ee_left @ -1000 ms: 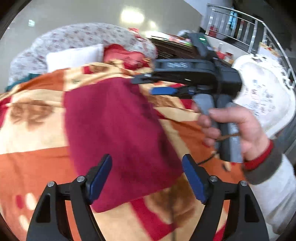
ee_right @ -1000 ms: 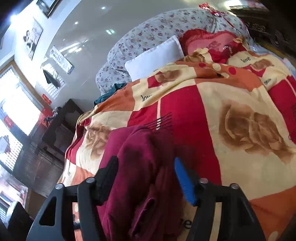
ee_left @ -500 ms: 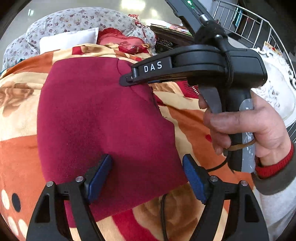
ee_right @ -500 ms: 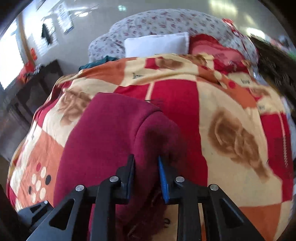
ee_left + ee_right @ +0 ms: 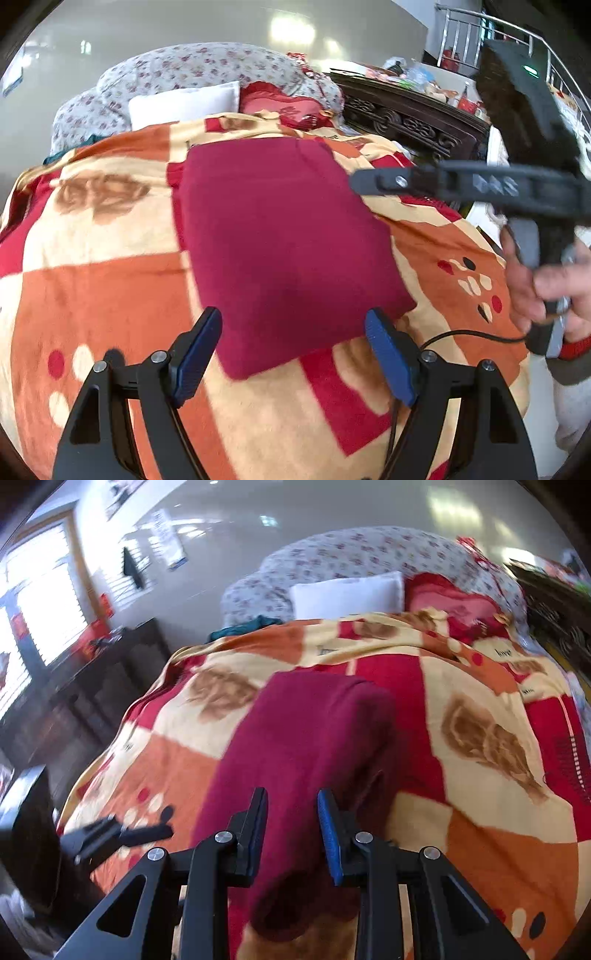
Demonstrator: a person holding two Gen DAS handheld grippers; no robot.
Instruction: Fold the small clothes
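Observation:
A dark red garment (image 5: 280, 236) lies folded in a flat rectangle on the orange, red and cream blanket (image 5: 92, 295). My left gripper (image 5: 293, 354) is open wide at the garment's near edge, its blue pads on either side of the near corner without touching it. In the left wrist view my right gripper (image 5: 356, 182) hovers at the garment's right edge, held by a hand (image 5: 546, 288). In its own view the right gripper (image 5: 291, 834) has its jaws opening a little. The garment (image 5: 306, 738) shows in the gap, not pinched. The left gripper (image 5: 122, 836) is a blur at the lower left.
At the bed's head lie a white pillow (image 5: 184, 105), a floral quilt (image 5: 207, 70) and a red cushion (image 5: 280, 107). Dark carved furniture (image 5: 406, 118) stands to the right and a dark cabinet (image 5: 92, 686) to the left. A black cable (image 5: 472, 334) trails over the blanket.
The right gripper shut on the bunched garment edge, then let its jaws part slightly. The garment now lies flat and folded. The right gripper has shifted right, and the left has drawn back.

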